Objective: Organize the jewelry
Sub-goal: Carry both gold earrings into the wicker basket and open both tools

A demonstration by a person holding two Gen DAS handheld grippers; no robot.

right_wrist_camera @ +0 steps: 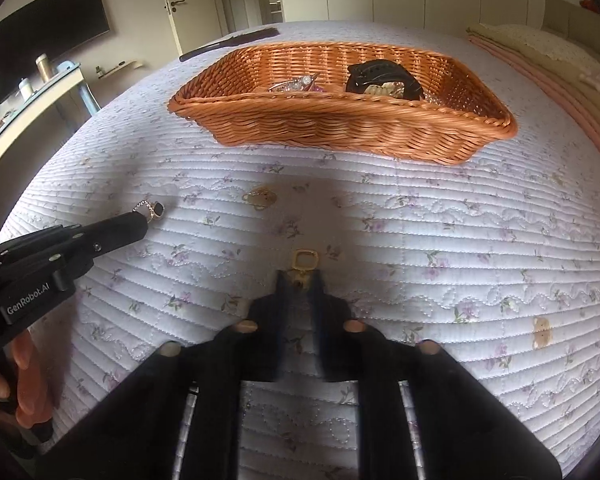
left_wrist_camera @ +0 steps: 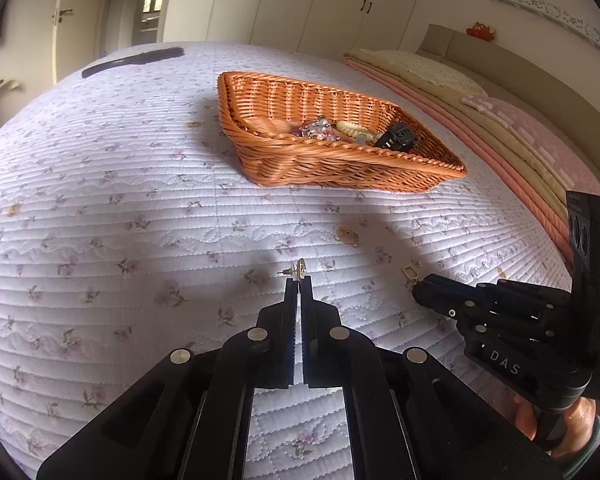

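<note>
Here — small gold earring (left_wrist_camera: 299, 269), pinched.

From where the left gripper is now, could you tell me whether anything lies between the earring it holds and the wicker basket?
Nothing visible does. The left gripper is shut on the earring, and only bare quilt lies between it and the basket. The basket's near wall has to be cleared.

Cream wardrobes (left_wrist_camera: 332, 0) behind a quilted bed (left_wrist_camera: 100, 208) (wall-mounted television (right_wrist_camera: 48, 36)).
</note>
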